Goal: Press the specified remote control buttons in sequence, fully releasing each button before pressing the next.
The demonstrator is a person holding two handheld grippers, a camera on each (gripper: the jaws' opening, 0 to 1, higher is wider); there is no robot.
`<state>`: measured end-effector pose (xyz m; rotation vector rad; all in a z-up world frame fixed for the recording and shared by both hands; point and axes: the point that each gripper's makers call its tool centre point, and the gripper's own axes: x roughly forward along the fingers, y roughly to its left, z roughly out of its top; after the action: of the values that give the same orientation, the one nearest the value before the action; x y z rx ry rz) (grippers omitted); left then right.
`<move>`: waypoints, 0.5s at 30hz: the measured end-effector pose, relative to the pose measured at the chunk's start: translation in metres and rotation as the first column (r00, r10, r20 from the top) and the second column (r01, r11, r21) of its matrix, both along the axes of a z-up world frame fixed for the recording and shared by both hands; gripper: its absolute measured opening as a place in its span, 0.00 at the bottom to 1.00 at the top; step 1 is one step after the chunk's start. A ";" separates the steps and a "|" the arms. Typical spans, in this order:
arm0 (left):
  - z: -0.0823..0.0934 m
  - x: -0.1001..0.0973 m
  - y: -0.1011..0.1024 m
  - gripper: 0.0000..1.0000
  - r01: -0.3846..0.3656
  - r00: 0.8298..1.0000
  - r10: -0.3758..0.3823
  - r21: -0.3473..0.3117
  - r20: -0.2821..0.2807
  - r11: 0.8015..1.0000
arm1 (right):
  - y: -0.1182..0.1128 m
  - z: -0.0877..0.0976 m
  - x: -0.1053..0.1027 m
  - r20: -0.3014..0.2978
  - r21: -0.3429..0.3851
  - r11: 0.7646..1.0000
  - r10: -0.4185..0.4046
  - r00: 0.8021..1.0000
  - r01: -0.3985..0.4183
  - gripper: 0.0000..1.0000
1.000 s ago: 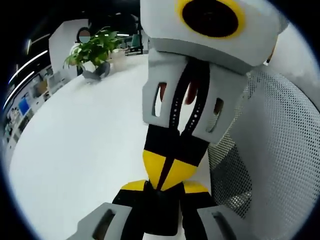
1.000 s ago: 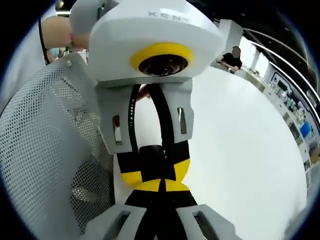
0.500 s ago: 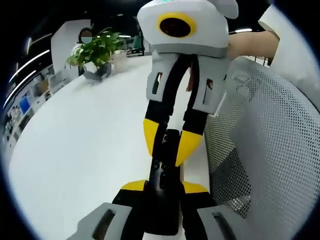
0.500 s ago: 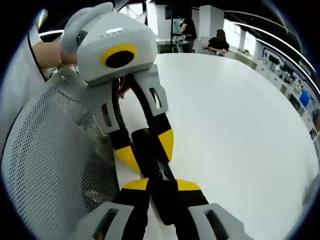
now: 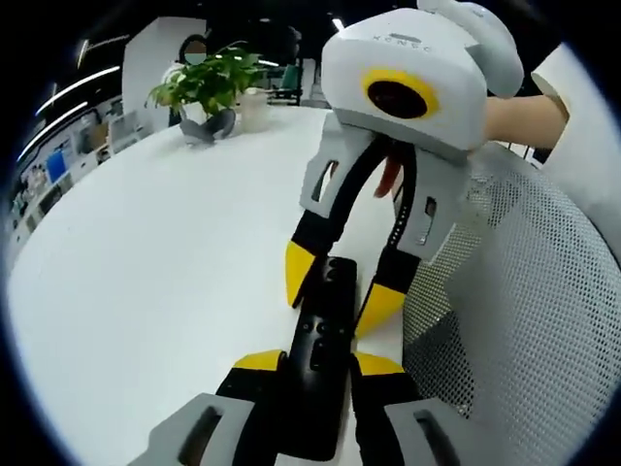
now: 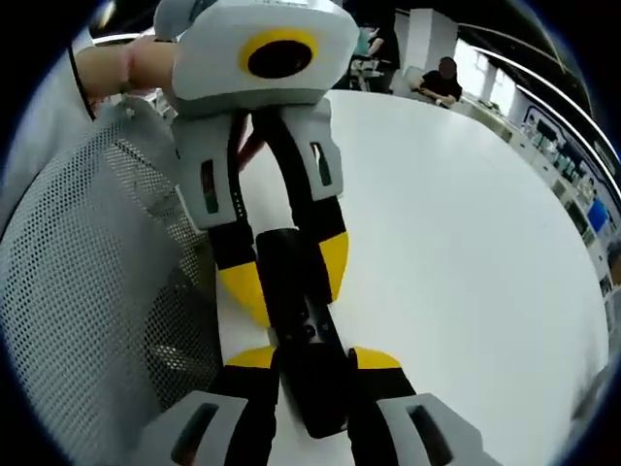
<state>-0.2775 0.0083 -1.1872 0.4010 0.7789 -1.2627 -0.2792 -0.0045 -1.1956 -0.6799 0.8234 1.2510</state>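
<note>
So the black remote control (image 5: 325,335) is clamped lengthwise between the left gripper (image 5: 320,364)'s yellow-tipped jaws, basically pinned at its near end so it can't slide around on the white table (image 5: 146,282). My guess is that's the whole point of the hold: one hand is the vise, the other does the poking.

In the right gripper view the same remote control (image 6: 301,330) sits between the right gripper (image 6: 312,361)'s own yellow tips too. Those jaws look closed in on its sides, though I can't tell for sure whether they're squeezing it or just bracketing it. The left gripper (image 6: 281,267) comes in from the far end with its tips hugging the remote's edges.

In the left gripper view, the right gripper (image 5: 340,291) straddles the remote's far end, tips spread to either side. I can't tell which button is being targeted; they're too small.

Further out: a grey mesh chair back (image 5: 524,311) just beside the table edge, and a potted plant (image 5: 209,83) far across the table.
</note>
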 end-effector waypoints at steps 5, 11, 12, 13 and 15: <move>0.006 0.009 0.007 0.45 -0.127 0.992 0.127 0.002 0.009 0.992 | 0.001 0.000 0.000 0.004 0.003 1.000 -0.013 1.000 0.013 0.25; 0.037 0.018 0.017 0.57 -0.239 0.969 0.244 -0.108 0.042 0.965 | 0.001 0.000 0.001 0.005 0.008 1.000 -0.021 1.000 0.021 0.25; 0.041 0.018 0.018 0.59 -0.258 0.964 0.264 -0.126 0.034 0.958 | 0.001 0.000 0.001 0.005 0.009 1.000 -0.022 1.000 0.022 0.25; 0.049 0.020 0.019 0.63 -0.284 0.955 0.293 -0.160 0.035 0.945 | 0.000 0.000 0.001 0.004 0.009 1.000 -0.023 1.000 0.023 0.25; 0.059 0.025 0.020 0.71 -0.316 0.942 0.333 -0.208 0.050 0.926 | 0.001 0.000 0.001 0.004 0.008 1.000 -0.022 1.000 0.022 0.25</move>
<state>-0.2526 0.0286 -1.1279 0.1535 0.6118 -0.9920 -0.2782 -0.0040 -1.1953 -0.6644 0.8204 1.2321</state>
